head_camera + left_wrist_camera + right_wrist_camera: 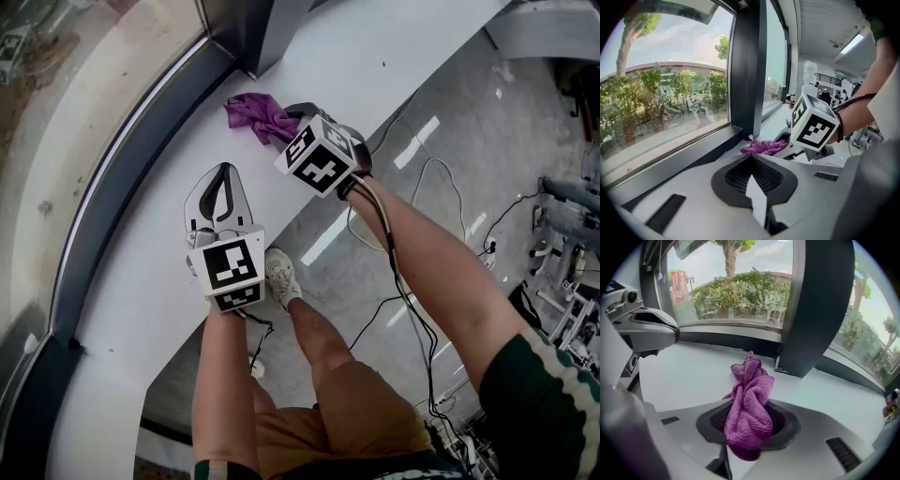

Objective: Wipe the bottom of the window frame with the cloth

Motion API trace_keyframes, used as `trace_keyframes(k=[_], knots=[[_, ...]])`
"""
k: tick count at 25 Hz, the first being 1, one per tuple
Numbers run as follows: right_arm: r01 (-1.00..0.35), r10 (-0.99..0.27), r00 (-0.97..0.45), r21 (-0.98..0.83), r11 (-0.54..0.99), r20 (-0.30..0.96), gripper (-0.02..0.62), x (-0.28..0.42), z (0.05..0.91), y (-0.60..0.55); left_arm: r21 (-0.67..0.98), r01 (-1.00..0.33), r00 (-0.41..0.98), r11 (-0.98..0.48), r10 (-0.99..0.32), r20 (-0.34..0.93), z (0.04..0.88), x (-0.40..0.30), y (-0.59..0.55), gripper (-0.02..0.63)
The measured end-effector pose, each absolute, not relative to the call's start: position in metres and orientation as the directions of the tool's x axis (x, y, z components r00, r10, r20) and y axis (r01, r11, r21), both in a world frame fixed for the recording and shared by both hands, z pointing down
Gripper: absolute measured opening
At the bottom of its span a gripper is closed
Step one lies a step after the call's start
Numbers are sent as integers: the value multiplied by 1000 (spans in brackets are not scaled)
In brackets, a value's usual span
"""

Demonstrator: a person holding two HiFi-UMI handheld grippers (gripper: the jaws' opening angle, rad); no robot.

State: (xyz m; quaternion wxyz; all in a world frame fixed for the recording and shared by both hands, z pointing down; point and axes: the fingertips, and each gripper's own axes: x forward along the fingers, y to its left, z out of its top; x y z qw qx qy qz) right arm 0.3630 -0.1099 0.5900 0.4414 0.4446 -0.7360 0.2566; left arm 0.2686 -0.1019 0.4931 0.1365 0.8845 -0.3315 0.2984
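A purple cloth [255, 116] lies bunched on the white sill [141, 272] near the dark window post [258, 33]. My right gripper [291, 120] is shut on the cloth [749, 411], which hangs out ahead of the jaws and touches the sill. The dark bottom strip of the window frame [141, 150] runs along the glass, a short way beyond the cloth [765, 147]. My left gripper [223, 171] rests over the sill nearer to me, shut with nothing in it. In the left gripper view the right gripper's marker cube [814, 123] shows just behind the cloth.
The sill's inner edge [309, 220] drops to a glossy floor with loose cables [422, 187]. The person's shoe [281, 277] stands below the edge. Metal equipment [562, 281] crowds the far right. The window post [815, 305] stands on the sill right of the cloth.
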Motion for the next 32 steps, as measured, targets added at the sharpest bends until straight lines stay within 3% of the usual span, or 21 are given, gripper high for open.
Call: trace_keyframes(k=[4,32], knots=[[-905,-433,-187,16,424,882,138,391,589,-113,63,-676,605,-734,-504,616,492,285,-105,3],[-897,-395,-207,-12,442,895,138,390,593,-58,83,-682,590,-727,-479,650,506,280,-82,3]])
